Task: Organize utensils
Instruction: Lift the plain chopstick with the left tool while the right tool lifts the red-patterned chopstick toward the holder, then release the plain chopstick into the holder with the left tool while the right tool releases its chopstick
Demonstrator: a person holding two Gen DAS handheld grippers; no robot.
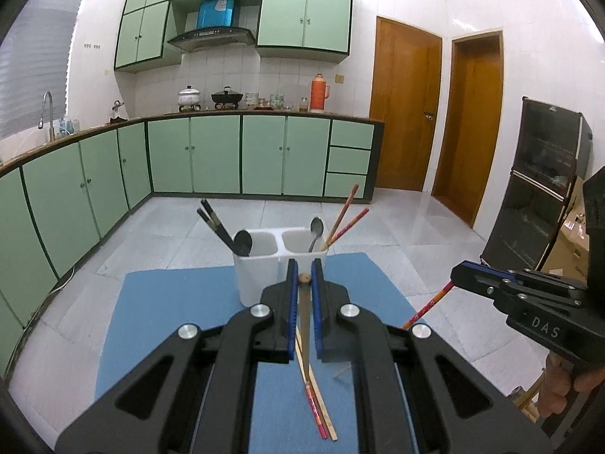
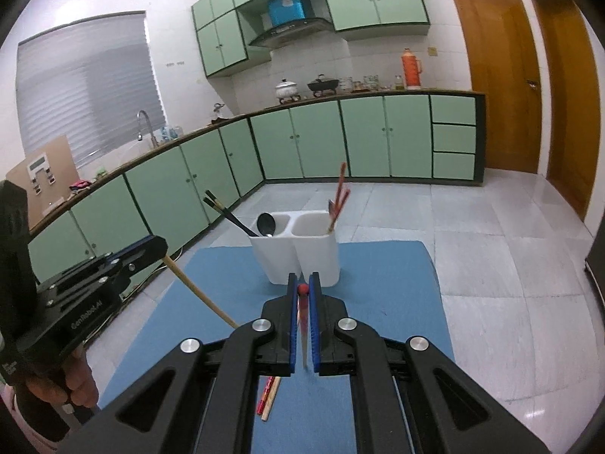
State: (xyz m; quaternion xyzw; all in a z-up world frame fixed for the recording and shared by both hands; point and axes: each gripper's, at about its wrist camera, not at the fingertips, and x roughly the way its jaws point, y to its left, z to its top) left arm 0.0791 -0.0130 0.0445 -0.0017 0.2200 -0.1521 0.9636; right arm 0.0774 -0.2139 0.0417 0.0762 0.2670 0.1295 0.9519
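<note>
A white two-compartment utensil holder [image 1: 264, 276] [image 2: 298, 257] stands at the far end of a blue mat [image 1: 181, 302] [image 2: 378, 283]. Its left cup holds black chopsticks [image 1: 215, 223] and a black spoon [image 1: 242, 243]; its right cup holds a metal spoon [image 1: 315, 230] and red chopsticks [image 1: 346, 219] [image 2: 338, 200]. My left gripper [image 1: 303, 278] is shut on a tan wooden chopstick [image 1: 303, 325] [image 2: 200, 291]. My right gripper [image 2: 302, 289] is shut on a red chopstick [image 2: 302, 329] [image 1: 427, 306]. A red and a tan chopstick [image 1: 321, 412] [image 2: 268, 397] lie on the mat below the grippers.
The mat lies on a pale tiled floor [image 2: 491, 249]. Green base cabinets [image 1: 211, 155] line the far and left walls. A dark glass cabinet [image 1: 537, 196] and a cardboard box [image 1: 571, 234] stand at the right. Wooden doors [image 1: 404, 113] are at the back right.
</note>
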